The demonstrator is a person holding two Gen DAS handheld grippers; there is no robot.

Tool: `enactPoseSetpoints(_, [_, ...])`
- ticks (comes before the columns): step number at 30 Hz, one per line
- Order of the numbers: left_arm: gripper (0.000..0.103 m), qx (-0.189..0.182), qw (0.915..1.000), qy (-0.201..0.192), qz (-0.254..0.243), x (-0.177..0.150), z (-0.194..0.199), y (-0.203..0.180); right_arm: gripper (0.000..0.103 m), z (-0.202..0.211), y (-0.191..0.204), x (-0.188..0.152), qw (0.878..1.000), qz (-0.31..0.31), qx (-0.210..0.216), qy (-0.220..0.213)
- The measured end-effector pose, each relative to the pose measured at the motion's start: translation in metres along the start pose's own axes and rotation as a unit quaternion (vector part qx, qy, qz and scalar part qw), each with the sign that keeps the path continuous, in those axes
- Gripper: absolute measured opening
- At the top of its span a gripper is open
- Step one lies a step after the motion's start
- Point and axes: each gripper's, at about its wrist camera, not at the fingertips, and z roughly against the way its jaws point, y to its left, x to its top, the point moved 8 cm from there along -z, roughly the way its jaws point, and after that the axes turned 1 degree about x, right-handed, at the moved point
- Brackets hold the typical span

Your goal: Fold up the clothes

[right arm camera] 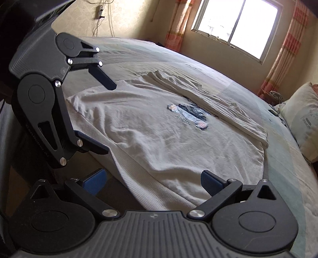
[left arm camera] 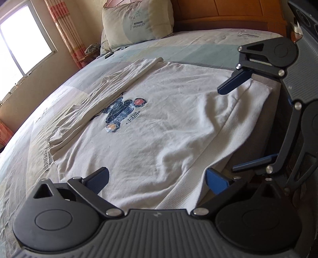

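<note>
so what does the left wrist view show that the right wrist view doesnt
Only the left wrist view shows the wooden headboard and the right gripper, open near the shirt's edge. Only the right wrist view shows the wall cables and the left gripper, open too. Both show the white t-shirt lying print up on the bed with its far side folded over, plus the pillow, window and striped curtain.

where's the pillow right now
The pillow stands against the wooden headboard at the bed's far end in the left wrist view, beyond the white shirt.
</note>
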Motion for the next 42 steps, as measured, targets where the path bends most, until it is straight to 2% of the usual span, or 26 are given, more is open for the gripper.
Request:
enactPoseSetpoints(6, [0.102, -0.01, 0.9999, -0.007, -0.006, -0.008, 0.005, 0.0, 0.103, -0.013, 0.025, 0.008, 0.991, 0.124, -0.043, -0.006])
enactPoseSetpoints(10, [0.102, -0.023, 0.9997, -0.009, -0.003, -0.013, 0.008, -0.002, 0.103, -0.015, 0.038, 0.014, 0.977, 0.203, -0.066, -0.023])
enactPoseSetpoints(14, [0.102, -0.032, 0.9991, -0.014, -0.025, -0.015, 0.01, -0.011, 0.103, -0.014, 0.039, 0.019, 0.96, 0.253, -0.113, -0.039])
enactPoseSetpoints(20, [0.102, 0.007, 0.999, -0.006, -0.044, -0.013, -0.004, -0.012, 0.103, -0.006, 0.035, 0.022, 0.96, 0.246, -0.122, -0.05])
enactPoseSetpoints(23, [0.102, 0.024, 0.9994, -0.011, -0.022, -0.008, -0.006, 0.0, 0.103, -0.002, 0.032, 0.021, 0.964, 0.233, -0.116, -0.049])
enactPoseSetpoints(26, [0.102, 0.021, 0.9995, -0.022, 0.006, -0.004, -0.003, 0.013, 0.103, 0.001, 0.031, 0.019, 0.969, 0.22, -0.099, -0.047])
enactPoseSetpoints(29, [0.102, 0.019, 0.9992, -0.029, 0.02, -0.001, 0.0, 0.02, 0.103, -0.007, 0.031, 0.014, 0.97, 0.218, -0.101, -0.035])
enactPoseSetpoints(36, [0.102, 0.015, 0.9997, -0.02, 0.004, -0.01, -0.002, 0.012, 0.103, -0.019, -0.003, 0.006, 0.962, 0.194, -0.193, -0.015])
enactPoseSetpoints(40, [0.102, 0.002, 0.9989, -0.029, -0.036, 0.0, -0.01, -0.009, 0.103, -0.013, -0.013, 0.007, 0.966, 0.168, -0.197, -0.022])
enactPoseSetpoints(42, [0.102, 0.011, 0.9982, -0.03, -0.052, 0.004, -0.014, -0.015, 0.103, -0.011, -0.012, 0.011, 0.964, 0.169, -0.201, -0.029])
